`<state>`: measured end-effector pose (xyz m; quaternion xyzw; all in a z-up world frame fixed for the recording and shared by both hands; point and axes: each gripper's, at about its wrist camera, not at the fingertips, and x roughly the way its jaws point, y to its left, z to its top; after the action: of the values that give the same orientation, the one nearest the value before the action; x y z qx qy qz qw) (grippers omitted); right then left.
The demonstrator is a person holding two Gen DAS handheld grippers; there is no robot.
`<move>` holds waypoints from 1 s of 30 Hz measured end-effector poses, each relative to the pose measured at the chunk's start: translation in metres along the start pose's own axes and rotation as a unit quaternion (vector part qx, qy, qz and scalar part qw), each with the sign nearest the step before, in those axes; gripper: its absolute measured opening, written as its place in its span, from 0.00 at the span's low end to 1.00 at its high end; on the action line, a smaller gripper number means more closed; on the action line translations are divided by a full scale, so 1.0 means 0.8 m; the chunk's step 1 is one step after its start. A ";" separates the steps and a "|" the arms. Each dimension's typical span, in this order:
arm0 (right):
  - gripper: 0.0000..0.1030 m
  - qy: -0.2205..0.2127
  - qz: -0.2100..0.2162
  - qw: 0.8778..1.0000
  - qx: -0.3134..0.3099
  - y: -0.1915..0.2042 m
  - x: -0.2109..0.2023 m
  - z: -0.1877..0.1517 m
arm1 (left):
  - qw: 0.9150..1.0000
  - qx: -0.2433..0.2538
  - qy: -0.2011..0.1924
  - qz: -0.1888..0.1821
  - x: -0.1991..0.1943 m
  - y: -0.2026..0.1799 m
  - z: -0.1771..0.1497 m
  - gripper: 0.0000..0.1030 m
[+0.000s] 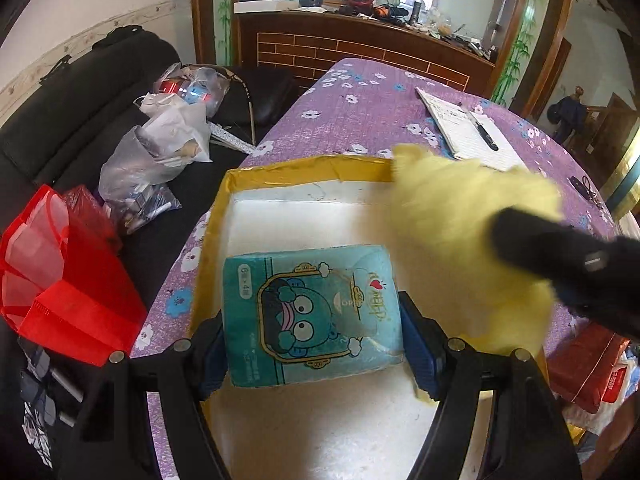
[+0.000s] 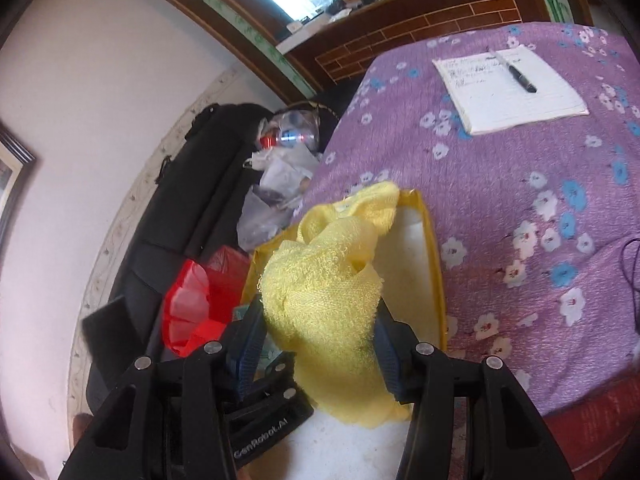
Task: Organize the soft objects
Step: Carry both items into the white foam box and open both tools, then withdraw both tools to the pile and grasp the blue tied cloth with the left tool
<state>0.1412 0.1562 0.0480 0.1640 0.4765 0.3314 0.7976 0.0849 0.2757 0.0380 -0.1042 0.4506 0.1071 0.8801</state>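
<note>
The teal tissue pack (image 1: 314,314) carries "6" and "×4" along its left edge and "OPE" on a round seal near its middle; its other print is too small to read. In the right wrist view, the black body of the left claw (image 2: 256,354) bears "GenRobot.AI" in white. The handwriting on the notepad (image 2: 516,88) is illegible.

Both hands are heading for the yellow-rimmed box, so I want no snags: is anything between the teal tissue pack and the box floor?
Nothing visible. The teal tissue pack, clamped in the left gripper, hangs over the box. The yellow towel hangs alongside, not underneath.
</note>
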 end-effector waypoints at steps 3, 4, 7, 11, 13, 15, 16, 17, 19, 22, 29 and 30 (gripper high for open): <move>0.54 0.011 -0.007 1.000 0.007 -0.007 0.016 0.000 | 1.000 0.017 0.002 0.005 0.005 -0.010 -0.004 0.71; 0.56 0.015 -0.009 1.000 0.010 -0.009 0.020 0.000 | 1.000 0.021 0.006 0.006 0.008 -0.013 -0.004 0.71; 0.56 0.017 -0.027 0.999 0.000 -0.013 0.031 -0.002 | 1.000 0.020 0.017 0.006 0.017 -0.012 -0.004 0.71; 0.61 0.016 -0.032 0.999 -0.004 -0.010 0.030 -0.002 | 1.000 0.010 0.018 0.002 0.017 -0.007 -0.003 0.75; 0.65 0.016 -0.030 0.999 -0.003 -0.010 0.024 -0.002 | 1.000 0.010 0.018 -0.004 0.016 -0.007 -0.003 0.79; 0.66 0.013 -0.028 1.000 -0.001 -0.011 0.017 -0.003 | 1.000 0.009 0.016 -0.007 0.014 -0.007 -0.004 0.79; 0.67 0.010 -0.025 1.000 0.000 -0.012 0.011 -0.004 | 1.000 0.009 0.014 -0.008 0.014 -0.007 -0.003 0.79; 0.70 0.008 -0.024 1.000 0.000 -0.012 0.007 -0.004 | 1.000 0.009 0.013 -0.008 0.013 -0.007 -0.004 0.79; 0.71 0.004 -0.019 1.000 -0.001 -0.014 -0.004 -0.007 | 1.000 0.009 0.009 -0.008 0.012 -0.008 -0.004 0.80; 0.71 -0.003 -0.010 1.000 0.000 -0.018 -0.025 -0.014 | 1.000 0.010 0.002 -0.016 0.007 -0.008 -0.004 0.80; 0.71 -0.025 0.006 1.000 -0.012 -0.028 -0.083 -0.046 | 0.999 0.013 -0.023 -0.035 -0.017 -0.012 -0.003 0.80; 0.71 -0.030 0.008 0.999 -0.013 -0.030 -0.092 -0.053 | 0.999 0.015 -0.027 -0.035 -0.021 -0.014 -0.003 0.80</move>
<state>0.0894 0.0857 0.0612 0.1672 0.4462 0.3392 0.8111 0.0765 0.2625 0.0512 -0.1042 0.4245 0.0721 0.8965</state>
